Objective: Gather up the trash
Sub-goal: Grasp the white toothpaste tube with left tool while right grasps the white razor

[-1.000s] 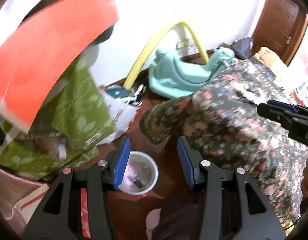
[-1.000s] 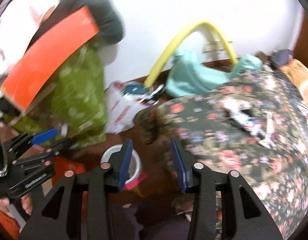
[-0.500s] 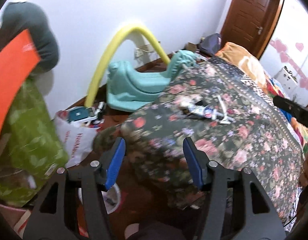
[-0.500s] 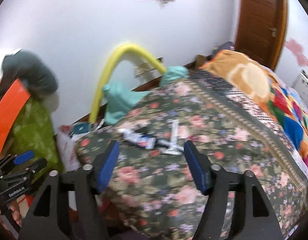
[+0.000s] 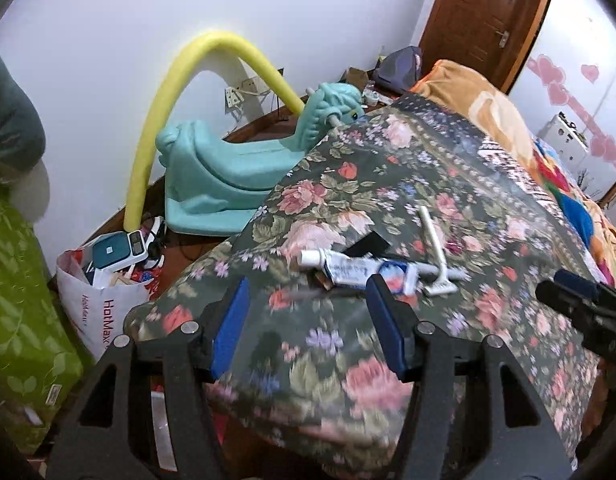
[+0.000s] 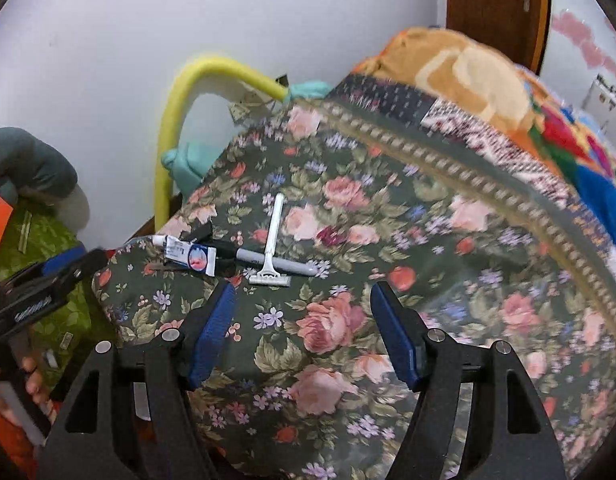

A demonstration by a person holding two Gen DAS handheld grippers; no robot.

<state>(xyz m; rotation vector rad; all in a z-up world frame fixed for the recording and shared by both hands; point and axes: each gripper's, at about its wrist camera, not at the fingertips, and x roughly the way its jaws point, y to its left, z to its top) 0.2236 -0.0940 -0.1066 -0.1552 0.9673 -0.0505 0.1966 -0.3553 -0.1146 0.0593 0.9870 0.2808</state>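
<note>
toothpaste tube (image 5: 358, 270) on bedspread (image 5: 488, 240) | left claw (image 5: 306, 322) spread, above | right claw (image 6: 304, 328) spread

I am reading "HotMax" in red lettering on the white plastic bag (image 5: 93, 312) standing on the floor beside the bed, with a second, partly creased print of the same word to its left. I am finding the print on the toothpaste tube (image 5: 358, 270) too small to read in either view.

Dark green rose-patterned bedspread (image 6: 348, 320), white razor (image 6: 271, 248), yellow foam tube (image 5: 168, 120).
</note>
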